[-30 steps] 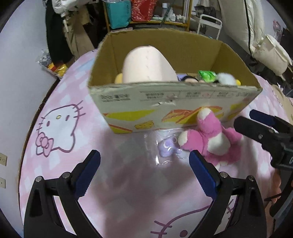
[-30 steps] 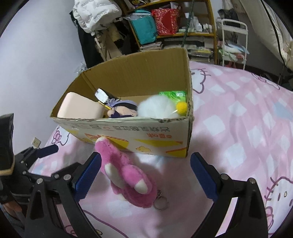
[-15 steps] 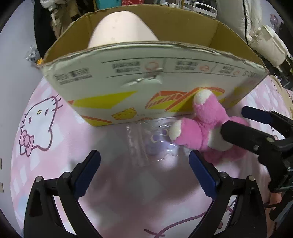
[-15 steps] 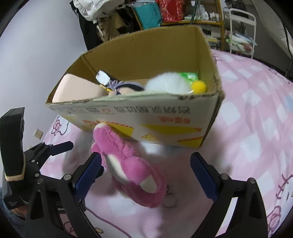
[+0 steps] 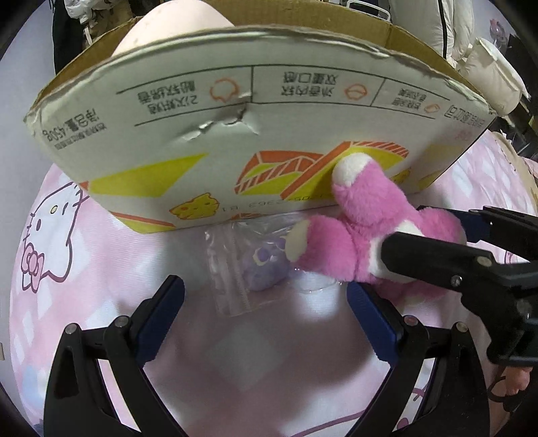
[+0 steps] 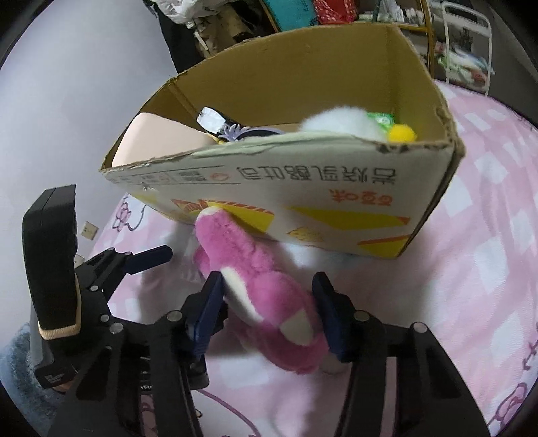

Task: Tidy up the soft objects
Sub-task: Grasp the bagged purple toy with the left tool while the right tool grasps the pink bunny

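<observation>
A pink and white plush toy (image 6: pixel 265 292) lies on the bed against the front wall of a cardboard box (image 6: pixel 336 188). My right gripper (image 6: pixel 269 306) is shut on the plush, one finger on each side; it also shows in the left wrist view (image 5: pixel 433 235) with the plush (image 5: pixel 356 232). My left gripper (image 5: pixel 265 312) is open and empty, just short of a clear zip bag with a small purple toy (image 5: pixel 265 265) lying at the foot of the box (image 5: pixel 235 134). The box holds several soft things, among them a peach cushion (image 6: pixel 158 137) and a white fluffy toy (image 6: pixel 339 124).
The bed has a pink Hello Kitty cover (image 5: pixel 50 242). Shelves with clutter (image 6: pixel 319 13) and a white rack (image 6: pixel 467 47) stand behind the box. A grey wall (image 6: pixel 67 84) lies to the left.
Both grippers moved forward toward the box. My right gripper, open before, has closed on the pink plush. The left gripper has come close to the bagged purple toy.
</observation>
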{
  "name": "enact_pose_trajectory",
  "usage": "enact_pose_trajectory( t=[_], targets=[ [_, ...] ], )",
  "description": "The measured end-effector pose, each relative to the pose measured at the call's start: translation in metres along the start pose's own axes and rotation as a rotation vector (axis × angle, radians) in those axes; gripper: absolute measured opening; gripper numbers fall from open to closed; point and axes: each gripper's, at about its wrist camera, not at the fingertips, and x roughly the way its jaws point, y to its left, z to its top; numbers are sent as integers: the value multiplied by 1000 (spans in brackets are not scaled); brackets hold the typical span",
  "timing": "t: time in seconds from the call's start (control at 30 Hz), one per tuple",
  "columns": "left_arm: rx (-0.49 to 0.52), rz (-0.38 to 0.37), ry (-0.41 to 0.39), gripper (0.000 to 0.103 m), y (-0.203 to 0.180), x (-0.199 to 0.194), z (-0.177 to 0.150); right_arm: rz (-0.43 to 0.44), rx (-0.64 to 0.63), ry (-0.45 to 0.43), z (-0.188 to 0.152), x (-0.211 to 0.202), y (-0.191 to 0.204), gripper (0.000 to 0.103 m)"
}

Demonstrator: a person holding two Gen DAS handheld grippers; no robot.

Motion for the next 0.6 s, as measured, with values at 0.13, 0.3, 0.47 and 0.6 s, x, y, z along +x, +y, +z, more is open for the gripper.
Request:
enact_pose_trajectory(
  t=[0.13, 0.3, 0.47, 0.6],
  targets=[
    [-30, -15, -9, 96, 5, 6, -1, -29, -7, -20, -2, -5, 3, 52],
    [-60, -44, -13, 96, 12, 7, -6, -71, -12, -43, -1, -12, 8, 51],
    [-88, -55, -21, 96, 17, 12, -7, -98, 4, -59, -4, -18, 9, 51],
    [-93, -37, -22, 96, 14, 17, -6, -116, 11, -42, -5, -15, 5, 51]
  ],
)
